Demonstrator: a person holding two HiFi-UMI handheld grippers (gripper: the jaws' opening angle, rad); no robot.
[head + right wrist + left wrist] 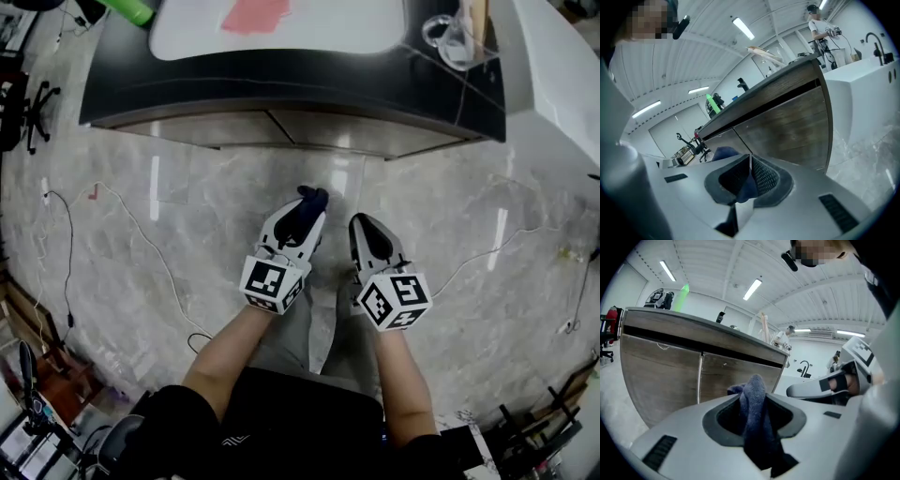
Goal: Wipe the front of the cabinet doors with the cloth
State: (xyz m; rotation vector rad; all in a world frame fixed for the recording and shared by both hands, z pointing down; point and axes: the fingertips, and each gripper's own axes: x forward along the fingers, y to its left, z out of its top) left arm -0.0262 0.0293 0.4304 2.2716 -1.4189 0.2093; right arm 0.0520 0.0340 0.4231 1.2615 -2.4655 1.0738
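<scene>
The left gripper [302, 217] was clamped on the dark blue cloth [754, 404], a tuft left proud to meet the wood-grain cabinet doors [670, 376] ahead, not yet touching, while the right gripper [364, 225], jaws together and apparently empty, hung just beside it.

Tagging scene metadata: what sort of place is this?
Probably a lab or studio with a mock kitchen: brown wood-grain cabinet doors, white sink unit with black tap, black office chair.
</scene>
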